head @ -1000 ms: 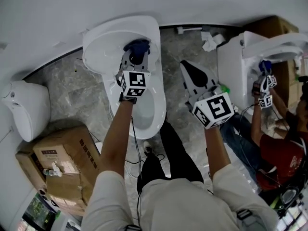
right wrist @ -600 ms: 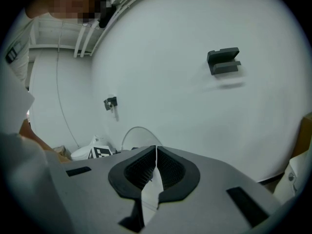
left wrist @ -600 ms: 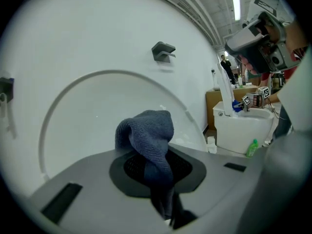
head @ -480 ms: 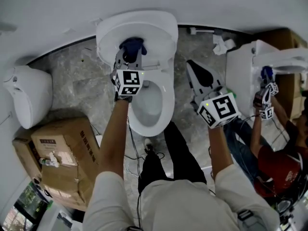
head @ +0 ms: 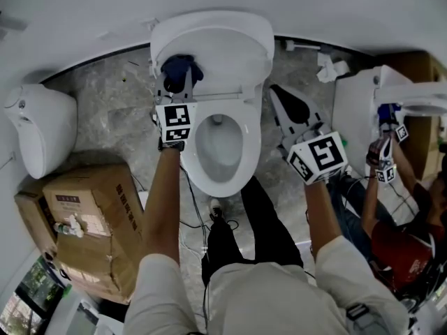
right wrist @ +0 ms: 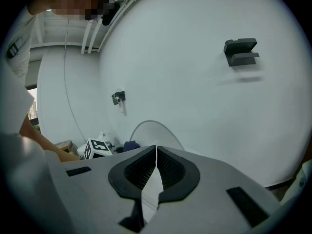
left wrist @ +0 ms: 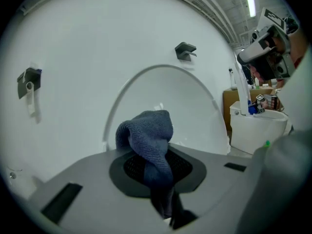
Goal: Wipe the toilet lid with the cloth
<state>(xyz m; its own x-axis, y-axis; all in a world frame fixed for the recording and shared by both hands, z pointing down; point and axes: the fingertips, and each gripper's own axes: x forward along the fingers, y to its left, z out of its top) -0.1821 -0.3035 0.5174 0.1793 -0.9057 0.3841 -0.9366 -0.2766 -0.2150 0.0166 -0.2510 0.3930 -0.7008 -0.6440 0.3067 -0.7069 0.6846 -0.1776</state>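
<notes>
The toilet lid (head: pixel 230 47) is raised, stood nearly upright against the white wall (head: pixel 84 19), with its inner face turned towards the person. Its long axis runs up from the hinge to the rounded top edge. The blue cloth (head: pixel 178 65) is clamped between the jaws of the left hand-held gripper (head: pixel 179 82). It is bunched into a lump, its long axis lying along the jaws and its free end pointed at the lid. The cloth is held at the left part of the lid, just above the seat (head: pixel 195 166); whether it touches cannot be told. The right hand-held gripper (head: pixel 276 95) is closed on nothing and is held over the marble floor (head: pixel 119 117) to the right of the bowl.
</notes>
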